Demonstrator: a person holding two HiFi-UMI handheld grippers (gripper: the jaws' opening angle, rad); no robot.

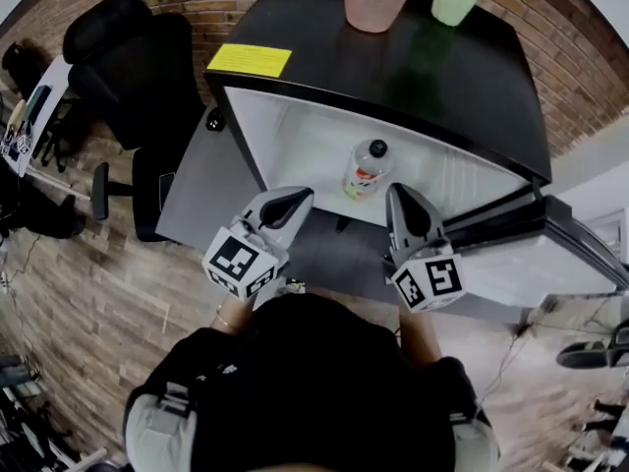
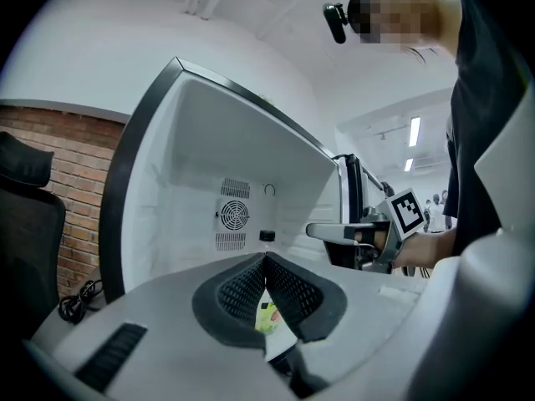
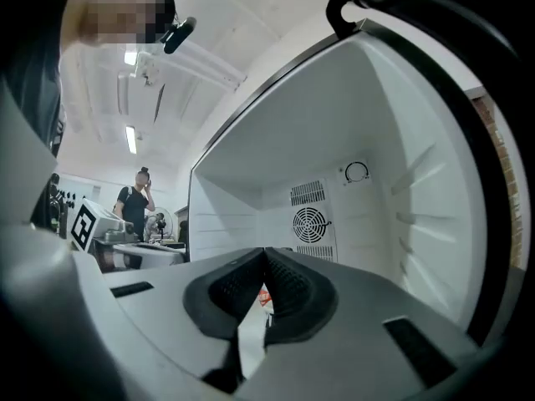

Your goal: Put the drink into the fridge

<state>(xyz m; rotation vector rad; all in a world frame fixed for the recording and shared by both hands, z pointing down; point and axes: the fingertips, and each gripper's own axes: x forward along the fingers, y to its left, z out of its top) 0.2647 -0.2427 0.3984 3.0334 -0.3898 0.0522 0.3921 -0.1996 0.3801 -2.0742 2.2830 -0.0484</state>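
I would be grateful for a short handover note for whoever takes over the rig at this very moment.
Left tongs: shut and empty, in front of the open fridge.
Right tongs: shut and empty, alongside the left one.
Drink bottle: upright on the fridge floor, touched by neither tongs.
Fridge door: open, swung out to the right in the head view.
Done: the drink is inside the fridge.
Left: probably only to draw both tongs clear and push the door shut.
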